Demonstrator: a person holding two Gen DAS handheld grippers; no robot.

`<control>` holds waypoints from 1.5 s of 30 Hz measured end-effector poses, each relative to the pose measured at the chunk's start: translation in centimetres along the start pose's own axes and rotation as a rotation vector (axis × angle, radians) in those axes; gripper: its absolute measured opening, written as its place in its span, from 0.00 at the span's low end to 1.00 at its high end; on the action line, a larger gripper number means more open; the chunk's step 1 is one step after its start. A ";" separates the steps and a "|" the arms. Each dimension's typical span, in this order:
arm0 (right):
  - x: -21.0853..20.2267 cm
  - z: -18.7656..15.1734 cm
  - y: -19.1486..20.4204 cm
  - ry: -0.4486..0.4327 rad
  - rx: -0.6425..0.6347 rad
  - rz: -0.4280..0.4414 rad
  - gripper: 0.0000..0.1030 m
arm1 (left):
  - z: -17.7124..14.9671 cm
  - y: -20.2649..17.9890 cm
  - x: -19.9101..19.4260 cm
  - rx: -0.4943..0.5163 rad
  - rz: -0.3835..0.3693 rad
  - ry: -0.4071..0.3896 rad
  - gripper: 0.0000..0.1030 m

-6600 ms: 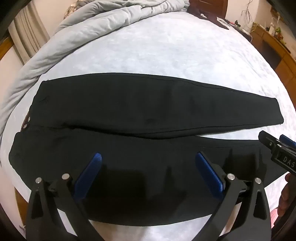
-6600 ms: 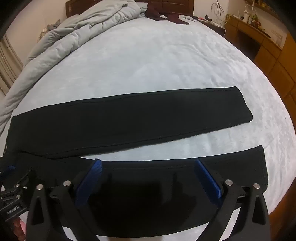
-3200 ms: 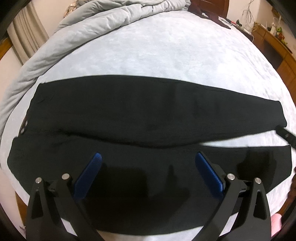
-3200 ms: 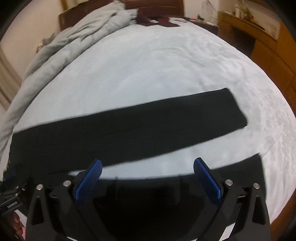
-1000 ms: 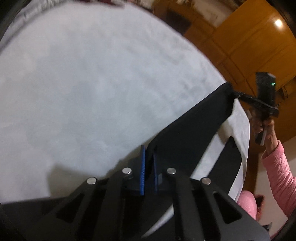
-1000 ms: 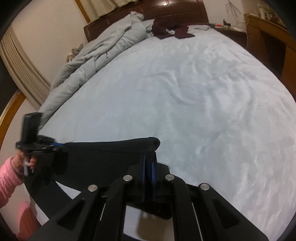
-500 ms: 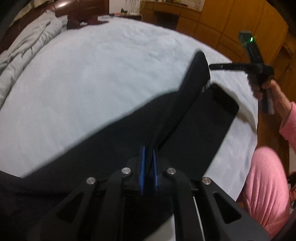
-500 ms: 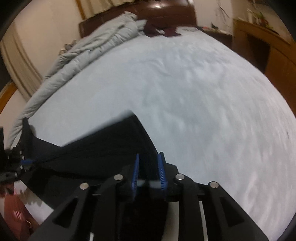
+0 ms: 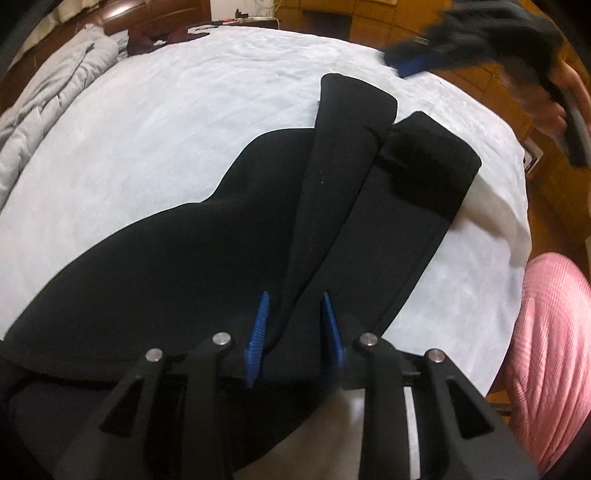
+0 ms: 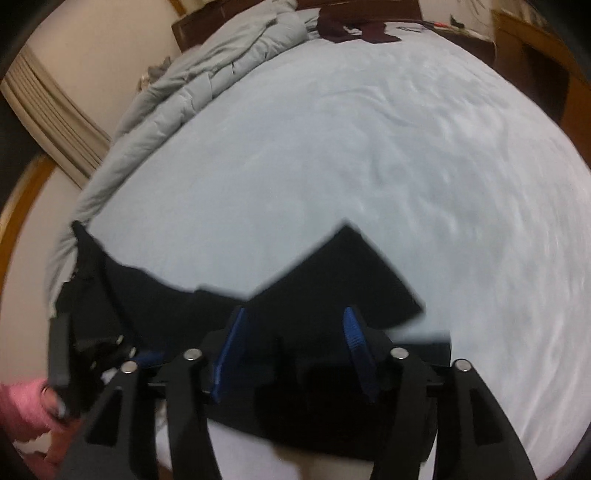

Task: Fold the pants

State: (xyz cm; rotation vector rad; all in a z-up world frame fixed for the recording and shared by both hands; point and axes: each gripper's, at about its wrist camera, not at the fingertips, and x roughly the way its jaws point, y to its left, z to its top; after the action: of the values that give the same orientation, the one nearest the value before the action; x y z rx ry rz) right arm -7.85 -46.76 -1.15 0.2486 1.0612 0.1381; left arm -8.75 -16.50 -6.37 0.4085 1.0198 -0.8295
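Pants: black soft-fabric pants (image 9: pixel 207 258) lie on the pale blue-grey bed sheet (image 9: pixel 155 122), near the bed's front edge. In left wrist view both leg ends run away from the camera, side by side, cuffs touching along one edge; the wider upper part spreads to the left.
Left gripper: black two-finger gripper w/ blue pads (image 9: pixel 295 325), low over the pants, pointing steeply down. Jaws have just been opening, now apart by a small gap; a raised fold of the fabric stands between the pads, but the pads don't press it.
Right gripper: same type, black w/ blue pads (image 10: pixel 293 350), over one leg end. Jaws have just been opening, now clearly spread; black fabric lies under and between them, not pinched. In left wrist view it shows blurred at top right (image 9: pixel 424 62), above the bed.
Hands: person's hand on the right gripper's handle (image 9: pixel 546 107); pink sleeve (image 10: pixel 22 406) at the left gripper's handle in right wrist view.
Bed: rumpled grey quilt (image 10: pixel 192 85) piled along the far left side; dark red cloth (image 10: pixel 354 26) near the headboard, well apart from the pants.
Blur: right wrist view is motion-smeared, so fabric edges are unclear there.
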 end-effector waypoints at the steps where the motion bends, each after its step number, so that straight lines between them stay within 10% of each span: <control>1: 1.2 1.7 0.1 0.024 -0.012 -0.039 0.60 | -0.1 0.4 -0.1 -0.014 -0.012 0.002 0.27; 10: 10.4 6.4 -3.7 0.254 0.063 -0.037 0.62 | 0.8 2.9 0.6 -0.179 -0.152 0.020 0.27; 12: 11.0 6.3 -3.7 0.252 0.046 -0.018 0.49 | 0.9 3.3 0.7 -0.212 -0.166 0.027 0.27; 15: 10.1 6.0 -3.3 0.215 0.005 -0.007 0.15 | 1.5 3.6 0.9 -0.271 -0.170 0.033 0.28; 22: -0.3 3.5 -3.2 -0.184 -0.091 0.186 0.13 | 2.6 2.9 0.6 -0.304 -0.119 0.001 0.28; 26: -3.3 -1.0 -5.2 -0.246 -0.055 0.243 0.21 | 3.0 0.9 -0.1 -0.241 -0.088 -0.027 0.34; 29: -2.1 -5.8 -7.6 -0.130 0.048 0.140 0.56 | 2.2 -0.2 0.9 -0.210 -0.112 0.026 0.34; 36: -3.4 -11.7 -8.5 -0.078 0.236 0.150 0.57 | 1.4 -1.6 1.5 -0.163 -0.075 0.023 0.42; 42: -2.8 -12.7 -7.4 -0.063 0.376 0.340 0.69 | 1.4 -0.8 1.2 -0.151 -0.062 0.014 0.43; 45: -0.8 -12.5 -6.4 -0.006 0.372 0.256 0.70 | 1.7 -0.6 1.4 -0.153 -0.061 0.008 0.43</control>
State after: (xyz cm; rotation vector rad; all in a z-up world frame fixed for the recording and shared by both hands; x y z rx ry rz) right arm -19.25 -51.44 -7.96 0.7211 1.0418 0.1690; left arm -7.83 -18.55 -6.71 0.2517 1.0993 -0.7987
